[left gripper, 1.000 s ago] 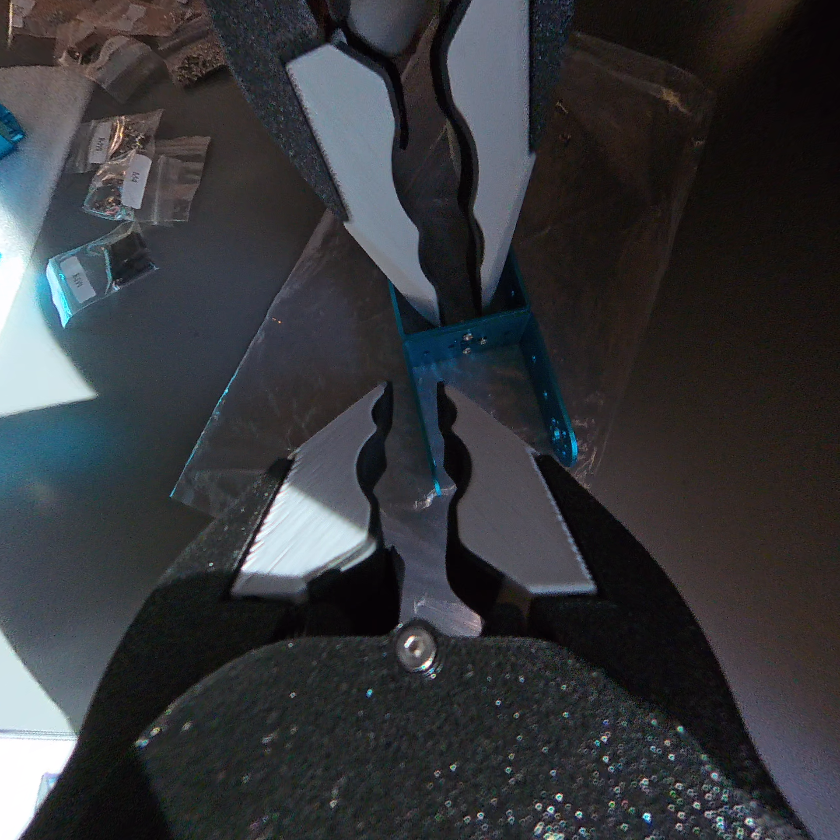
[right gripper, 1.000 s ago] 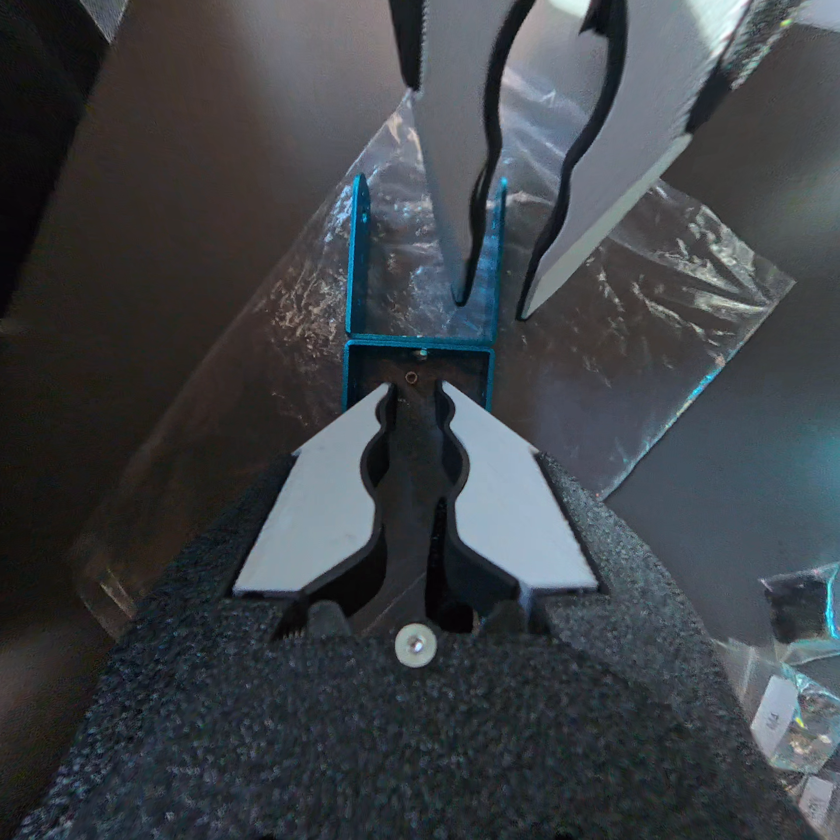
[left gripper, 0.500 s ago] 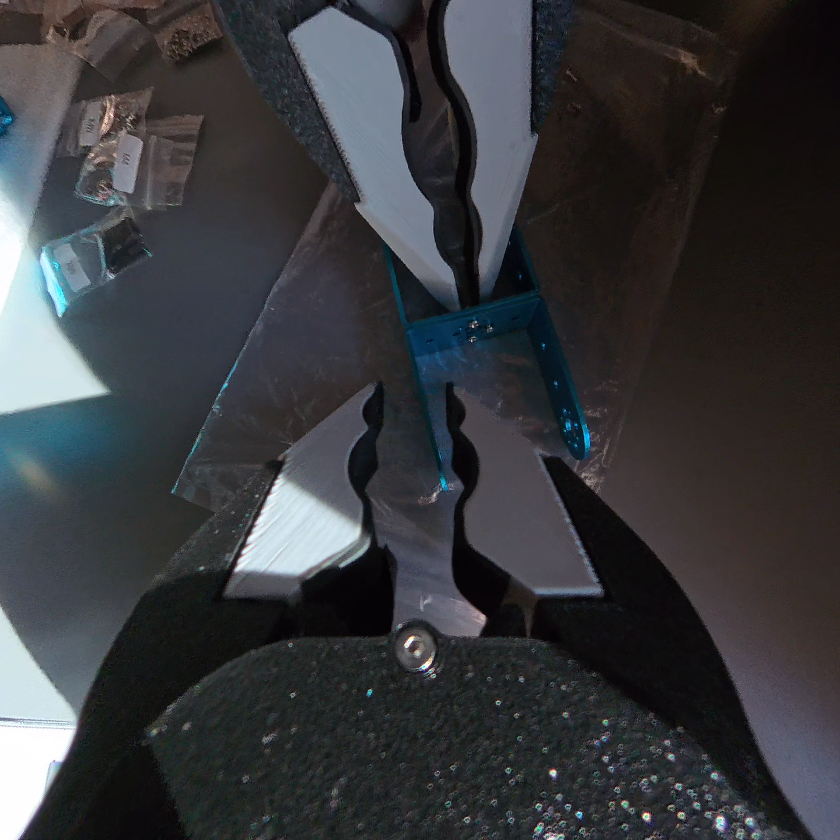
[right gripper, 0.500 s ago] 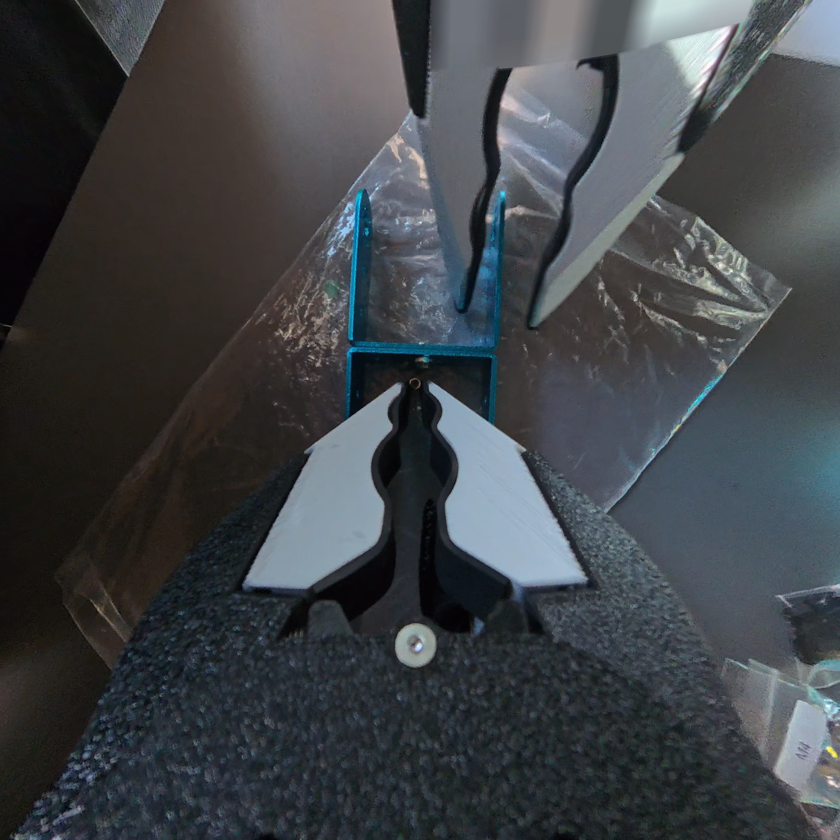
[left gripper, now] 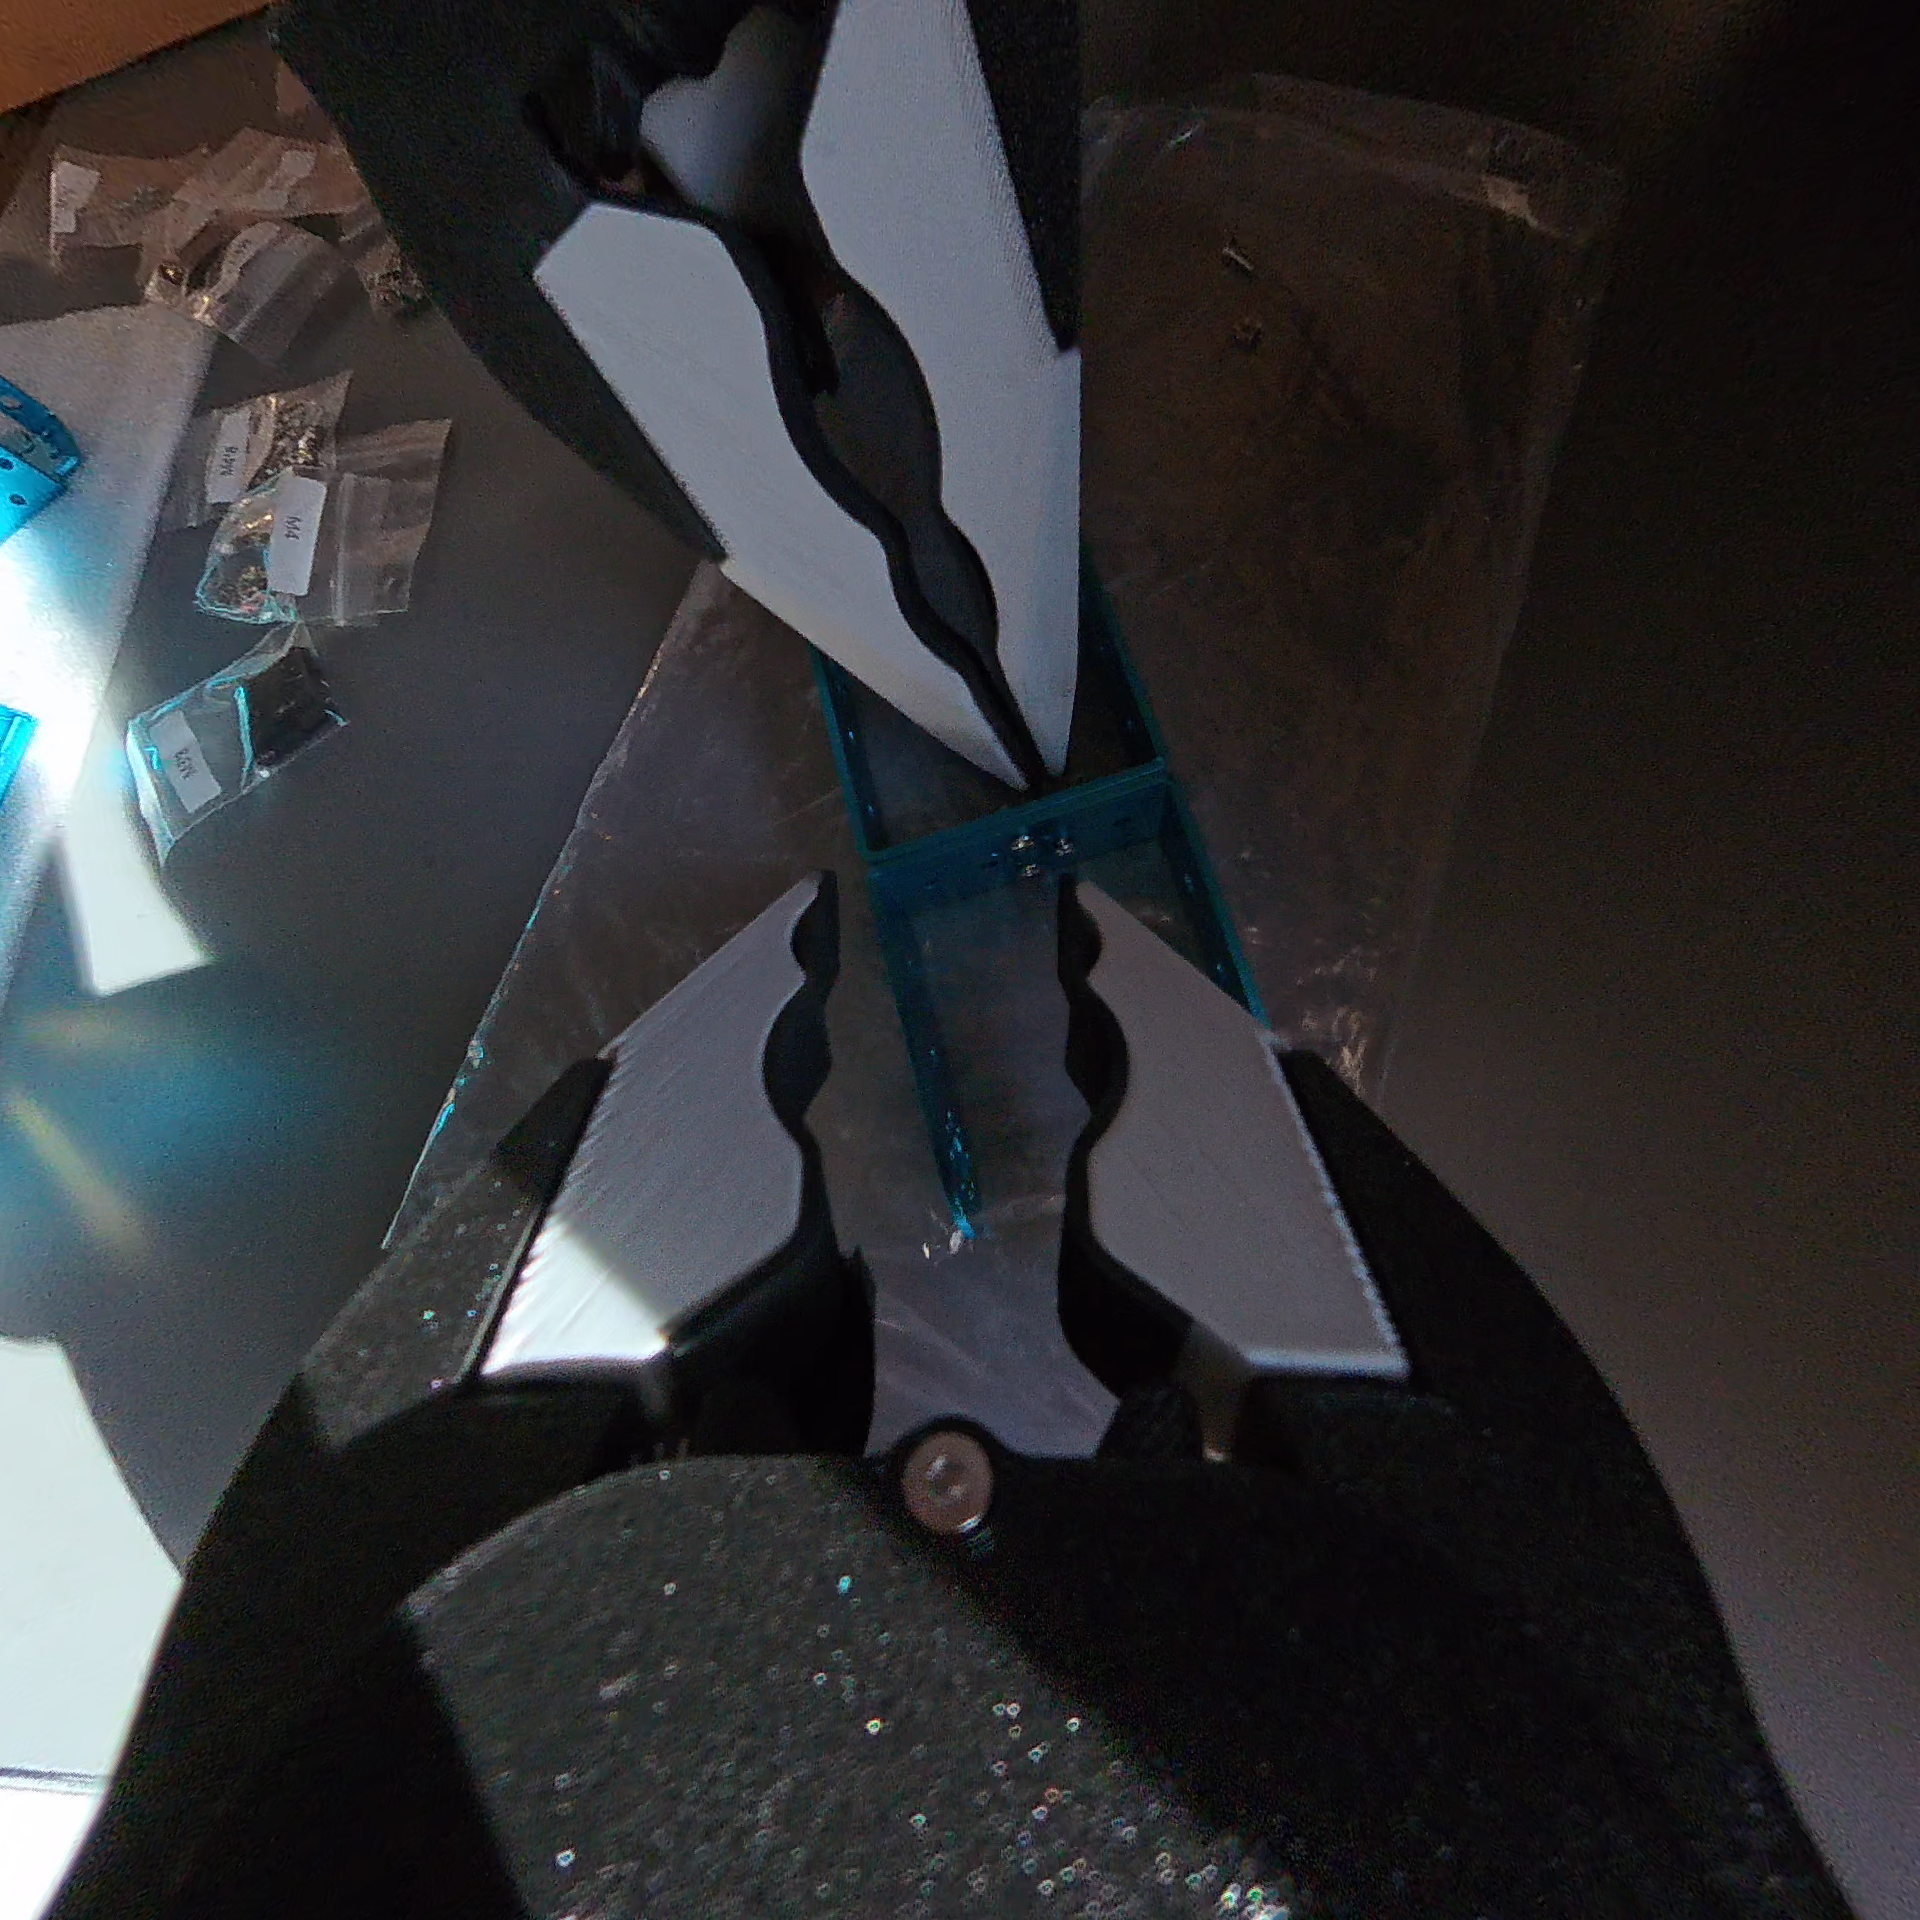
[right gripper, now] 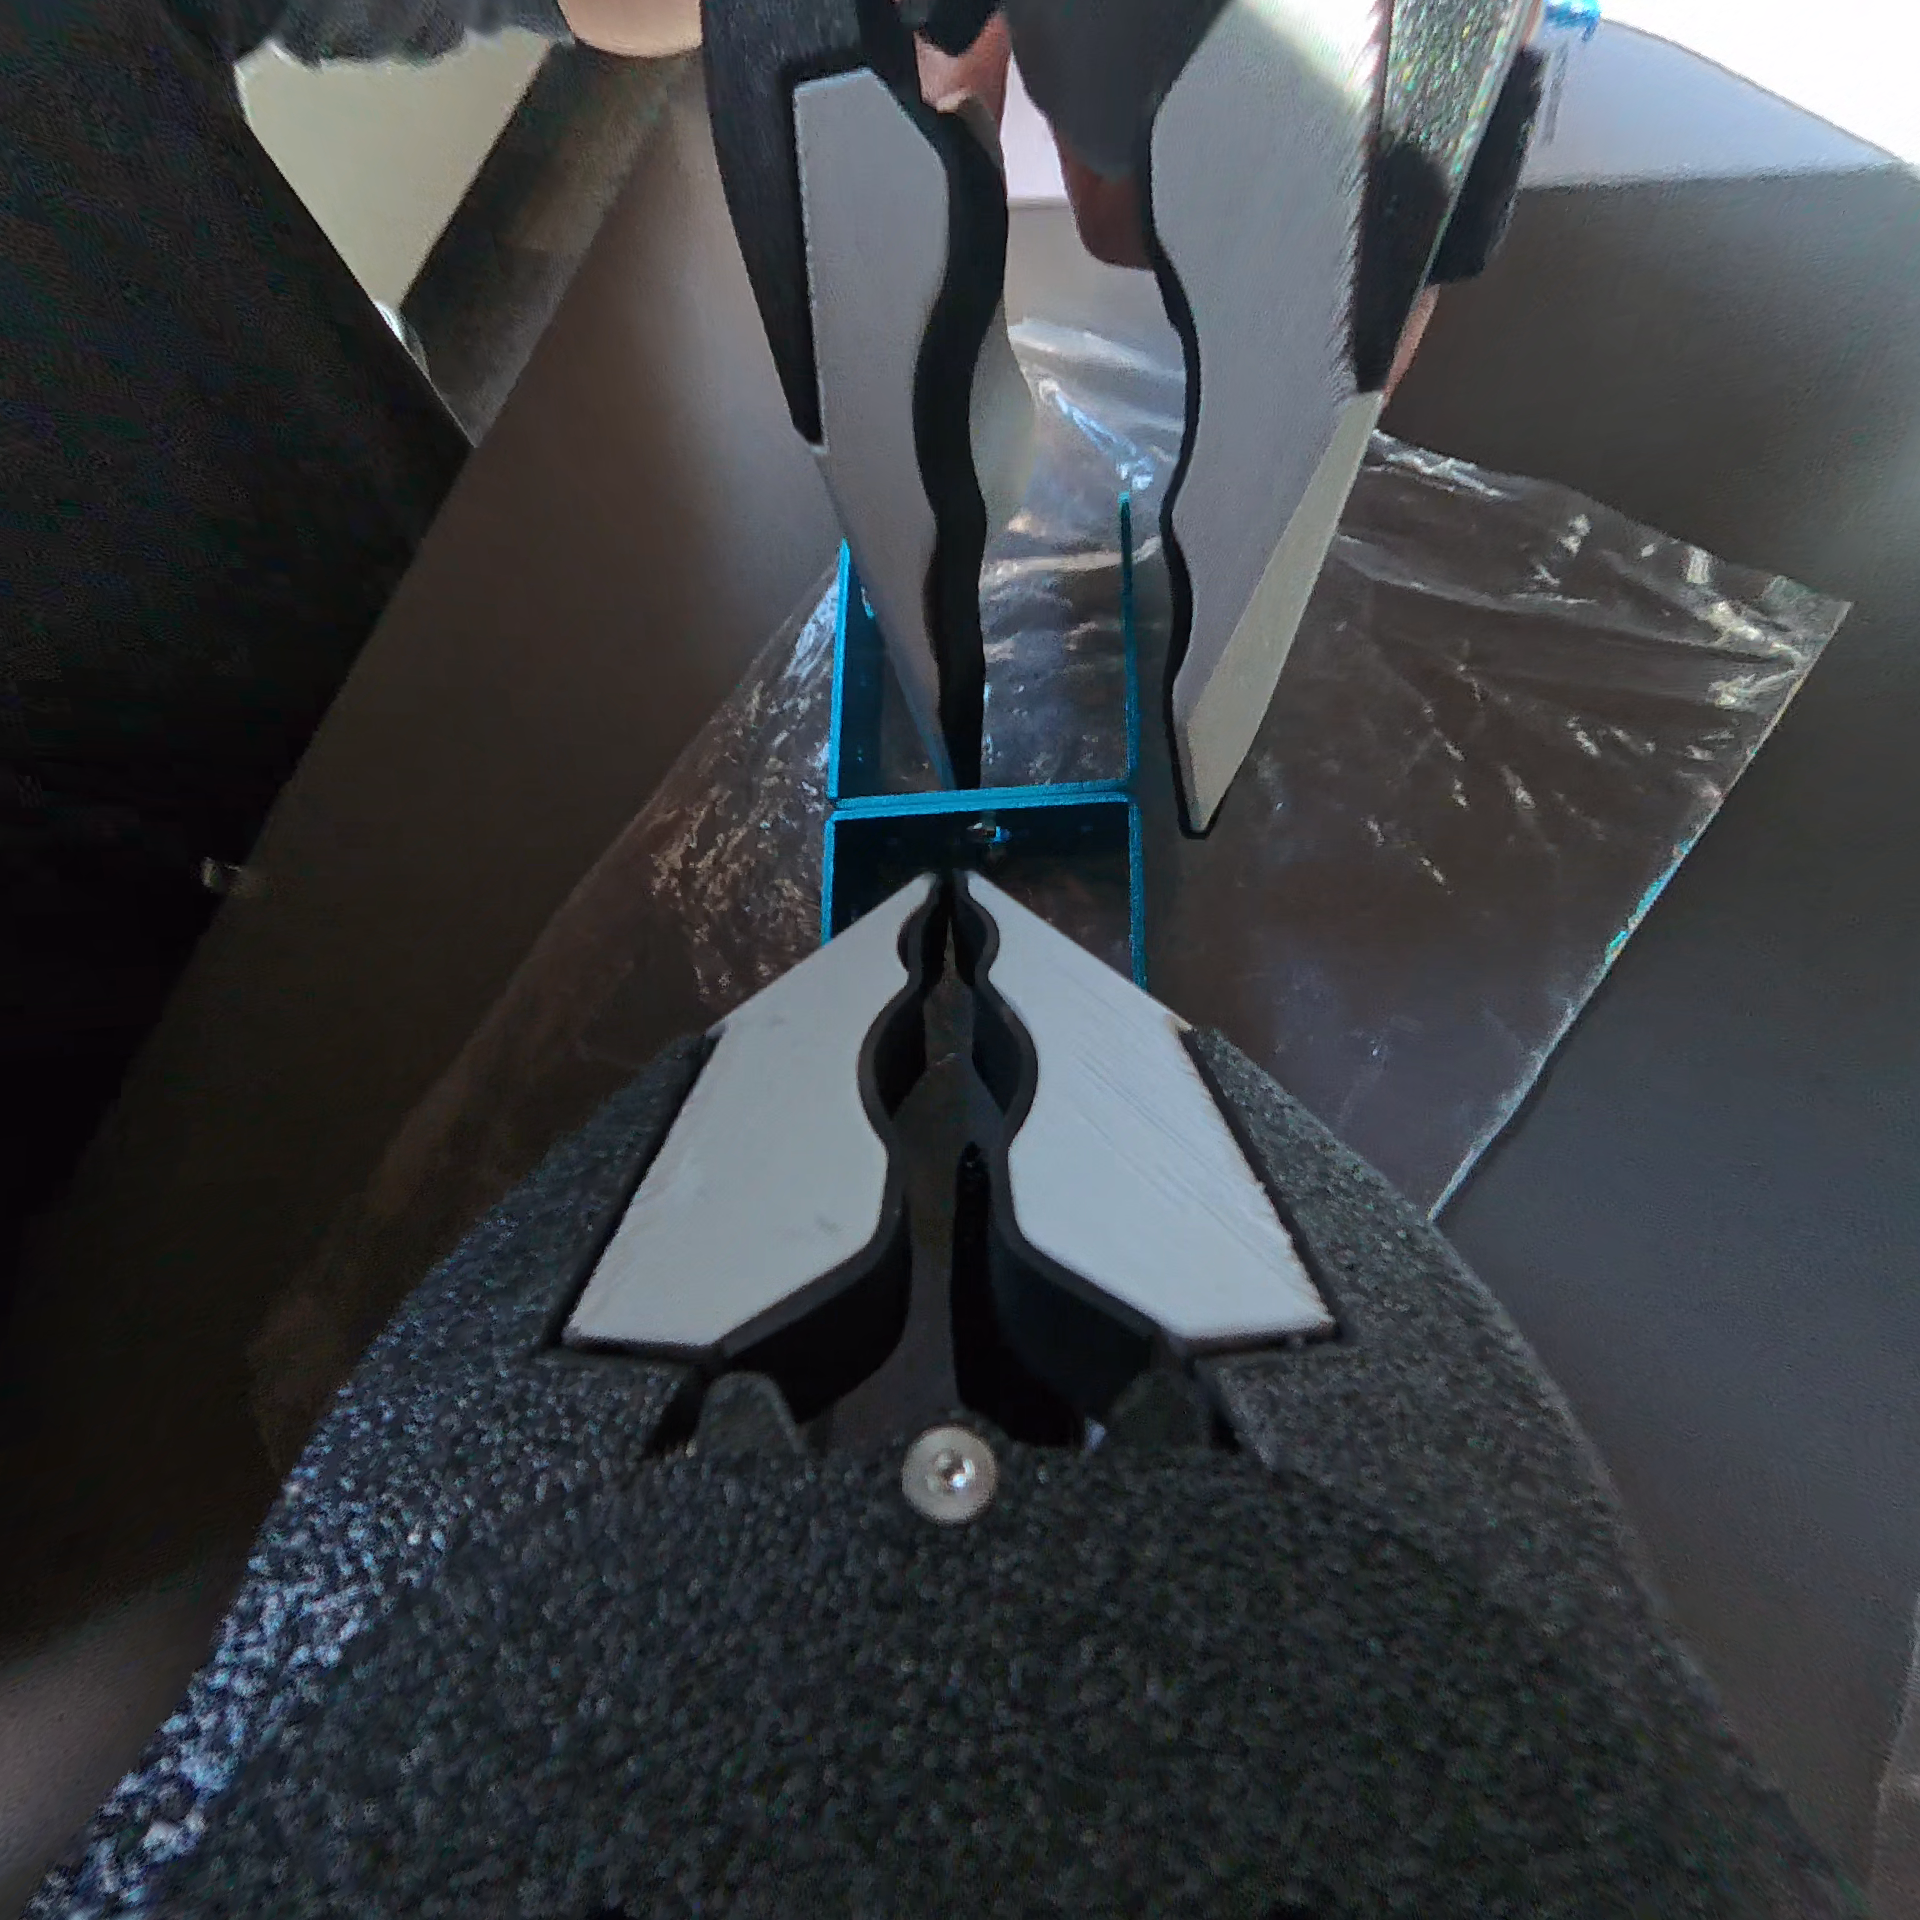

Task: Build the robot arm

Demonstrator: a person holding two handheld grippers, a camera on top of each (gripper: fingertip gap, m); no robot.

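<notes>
Two blue metal U-brackets (left gripper: 956, 857), joined back to back by small screws (left gripper: 1039, 852), lie on a clear plastic bag (left gripper: 665, 935) on a dark table. My left gripper (left gripper: 948, 896) is open. One side wall of the near bracket stands between its fingers, and neither pad touches it. My right gripper (right gripper: 951, 883) is shut, with its tips inside the other bracket (right gripper: 883, 847), just short of the cross plate. The right gripper also shows in the left wrist view (left gripper: 1039, 774), and the left gripper in the right wrist view (right gripper: 1081, 805), straddling a bracket wall.
Several small bags of hardware (left gripper: 281, 530) and blue parts (left gripper: 21, 447) on a white sheet lie far left. A second clear bag (left gripper: 1351, 416) lies behind the brackets. The bag under the brackets shows in the right wrist view (right gripper: 1507, 727), with small bags beyond it. The tips of both grippers are at nearly the same place.
My left jaws opened wider around the bracket wall. My right jaws closed fully at the cross plate; the small ring seen at their tips earlier no longer shows there.
</notes>
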